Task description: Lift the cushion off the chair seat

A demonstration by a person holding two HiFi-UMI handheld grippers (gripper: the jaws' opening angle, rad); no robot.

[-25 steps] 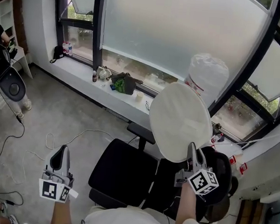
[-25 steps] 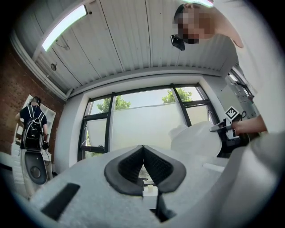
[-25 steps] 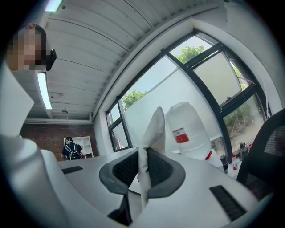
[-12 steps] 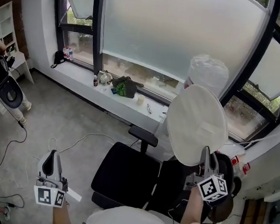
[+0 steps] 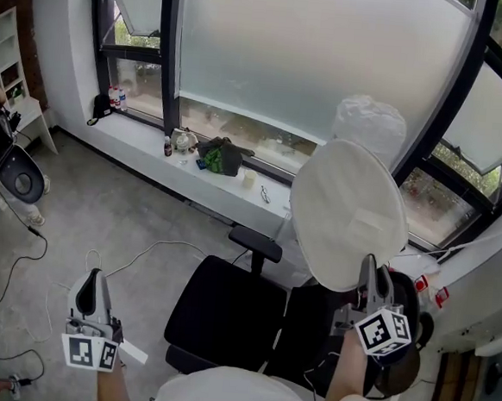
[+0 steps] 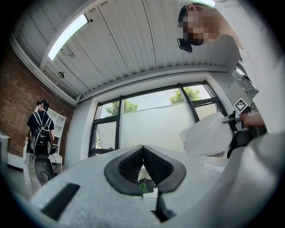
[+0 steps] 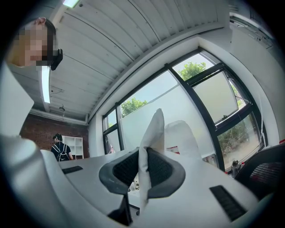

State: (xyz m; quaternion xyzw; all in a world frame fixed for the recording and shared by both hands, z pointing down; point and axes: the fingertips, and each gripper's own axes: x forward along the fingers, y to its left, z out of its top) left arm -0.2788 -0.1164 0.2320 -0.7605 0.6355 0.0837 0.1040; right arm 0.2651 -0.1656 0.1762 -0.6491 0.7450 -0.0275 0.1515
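A round white cushion [image 5: 347, 213] hangs upright in the air above the black office chair [image 5: 225, 310], clear of its seat. My right gripper [image 5: 371, 267] is shut on the cushion's lower edge; in the right gripper view the white fabric [image 7: 149, 147] stands pinched between the dark pads [image 7: 164, 171]. My left gripper [image 5: 90, 279] hovers low at the left, over the floor, away from the chair. Its pads [image 6: 129, 167] meet at the tips with nothing between them. From the left gripper view the lifted cushion [image 6: 208, 136] shows at the right.
A window sill [image 5: 143, 139] along the back holds bottles and a dark green bag [image 5: 220, 154]. A white bagged object [image 5: 371, 123] stands behind the cushion. Cables [image 5: 64, 263] trail over the grey floor. A person with a backpack [image 6: 39, 133] stands by white shelves at far left.
The cushion has risen higher above the seat and shifted a little right with my right gripper. My left gripper has drifted slightly left and nearer me.
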